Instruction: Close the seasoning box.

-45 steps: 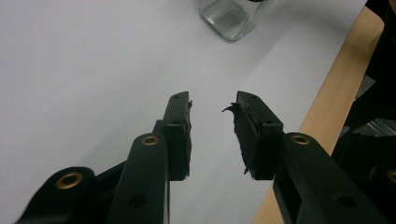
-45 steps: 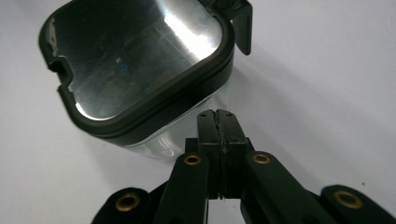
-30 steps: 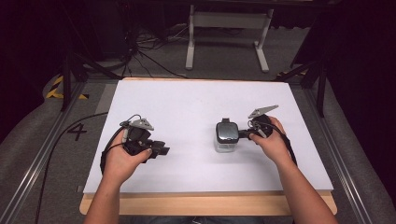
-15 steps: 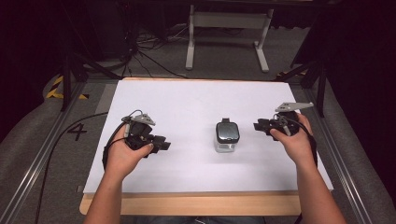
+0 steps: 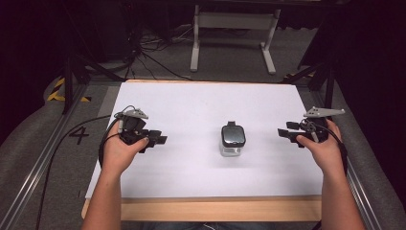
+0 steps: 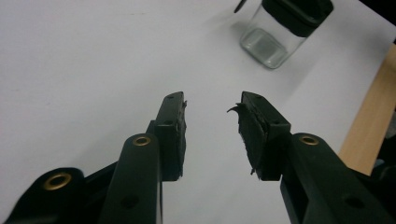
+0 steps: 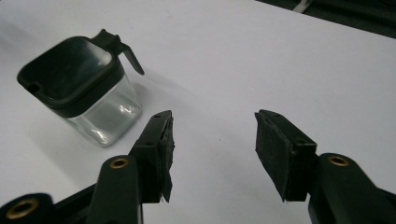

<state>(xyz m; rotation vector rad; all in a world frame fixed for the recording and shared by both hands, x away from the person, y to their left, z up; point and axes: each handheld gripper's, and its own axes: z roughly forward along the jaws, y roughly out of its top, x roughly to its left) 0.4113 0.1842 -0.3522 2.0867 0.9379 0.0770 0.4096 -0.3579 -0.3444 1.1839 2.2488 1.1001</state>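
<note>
Your clear glass jar (image 5: 233, 140) with its black lid (image 7: 70, 70) stands upright mid-table, seemingly empty. Your left gripper (image 5: 155, 139) sits at its nine o'clock, your right gripper (image 5: 286, 134) at three; both are parted, gripping nothing.

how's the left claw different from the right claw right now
The left claw sits over the white table inside its left edge; the right claw hangs at the right edge. The left claw's gap looks narrower than the right claw's. The glass jar sits between them. Both are open, empty and point toward the jar.
</note>
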